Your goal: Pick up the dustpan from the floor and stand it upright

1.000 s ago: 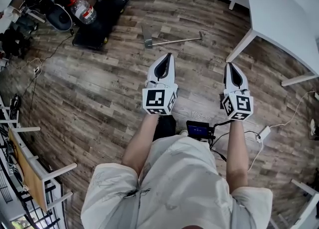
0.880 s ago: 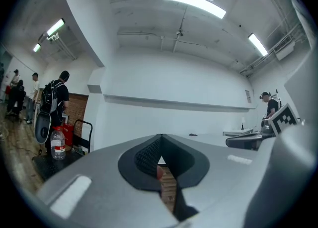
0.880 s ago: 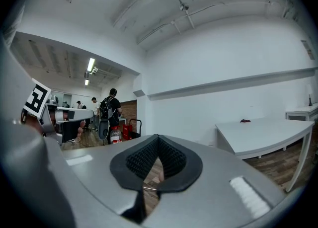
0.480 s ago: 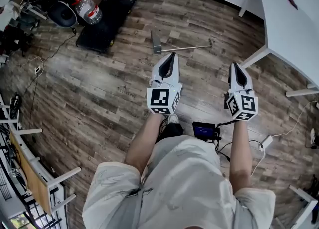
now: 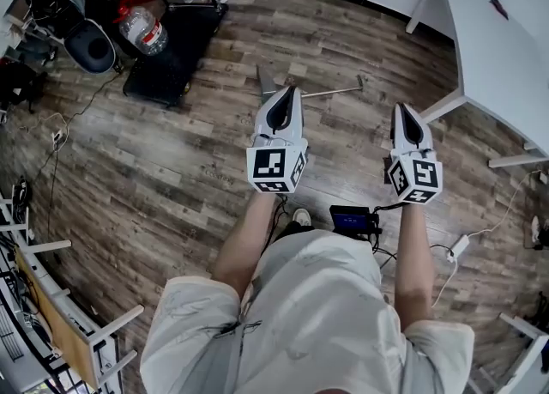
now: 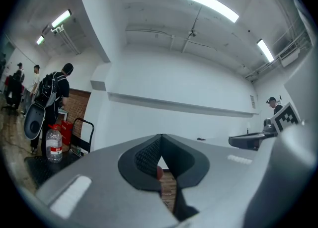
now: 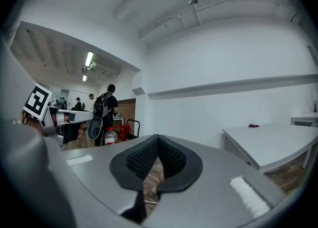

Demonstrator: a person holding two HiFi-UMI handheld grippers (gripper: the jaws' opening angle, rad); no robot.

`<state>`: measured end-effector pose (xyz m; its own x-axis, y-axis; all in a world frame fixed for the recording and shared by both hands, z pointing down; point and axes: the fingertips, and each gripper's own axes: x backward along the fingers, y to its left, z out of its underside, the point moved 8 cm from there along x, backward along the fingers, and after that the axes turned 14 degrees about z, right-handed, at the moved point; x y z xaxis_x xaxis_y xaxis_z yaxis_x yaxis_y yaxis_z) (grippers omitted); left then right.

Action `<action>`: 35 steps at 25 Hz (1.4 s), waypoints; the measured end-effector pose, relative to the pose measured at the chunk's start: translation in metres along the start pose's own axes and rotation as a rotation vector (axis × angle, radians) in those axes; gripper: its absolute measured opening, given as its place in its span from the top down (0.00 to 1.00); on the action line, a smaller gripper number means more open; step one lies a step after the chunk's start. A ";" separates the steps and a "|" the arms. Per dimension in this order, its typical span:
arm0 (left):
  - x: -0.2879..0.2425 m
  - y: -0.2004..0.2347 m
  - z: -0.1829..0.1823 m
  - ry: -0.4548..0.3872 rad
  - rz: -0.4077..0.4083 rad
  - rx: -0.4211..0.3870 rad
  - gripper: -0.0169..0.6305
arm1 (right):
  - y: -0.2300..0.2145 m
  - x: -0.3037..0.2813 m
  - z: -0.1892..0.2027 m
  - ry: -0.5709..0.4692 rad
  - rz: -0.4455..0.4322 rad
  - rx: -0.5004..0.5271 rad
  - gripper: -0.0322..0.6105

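Far left, clutter crowded the wall – a water bottle (image 5: pixel 141 30) and a black trolley (image 5: pixel 167 62) – with a wooden rack (image 5: pixel 60 298) hemming in the lower corner. Between them lay a broad run of bare plank floor (image 5: pixel 154 152), plenty of room to move.

The left gripper (image 5: pixel 289 92) pointed straight ahead from an outstretched bare forearm, marker cube nearest the body, jaws pressed together with nothing between them. Just past its tip lay the dustpan (image 5: pixel 266 81), flat on the floor, pan to the left and thin handle running off to the right. From the head view the tip overlapped it, and whether it touched could not be told.

The right gripper (image 5: pixel 404 110) was held parallel, well apart from the left, jaws likewise closed and empty. A small device with a blue screen (image 5: pixel 352 221) sat on the floor by the person's feet. The white table (image 5: pixel 502 49) and its legs boxed in the right side.

Against a second ago, the dustpan had been clear ahead of the left tip – now the gap was gone. Both jaws stayed shut throughout.
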<state>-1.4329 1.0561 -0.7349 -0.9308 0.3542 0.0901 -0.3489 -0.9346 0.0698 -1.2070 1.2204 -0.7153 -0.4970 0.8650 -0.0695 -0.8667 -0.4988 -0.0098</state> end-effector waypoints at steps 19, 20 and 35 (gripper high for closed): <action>-0.548 0.011 0.093 -0.011 -0.009 -0.017 0.94 | -0.346 -0.439 0.025 0.006 0.007 -0.042 0.94; -0.596 -0.008 0.098 -0.010 -0.007 -0.019 0.94 | -0.391 -0.464 0.024 0.007 0.006 -0.045 0.94; -1.257 -0.292 0.181 0.014 0.011 -0.057 0.94 | -1.044 -0.793 0.009 -0.020 0.054 -0.128 0.94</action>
<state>-0.1410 0.8898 -0.6890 -0.9360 0.3435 0.0771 -0.3437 -0.9390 0.0121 0.0917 1.0562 -0.6414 -0.5447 0.8369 -0.0533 -0.8267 -0.5465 -0.1335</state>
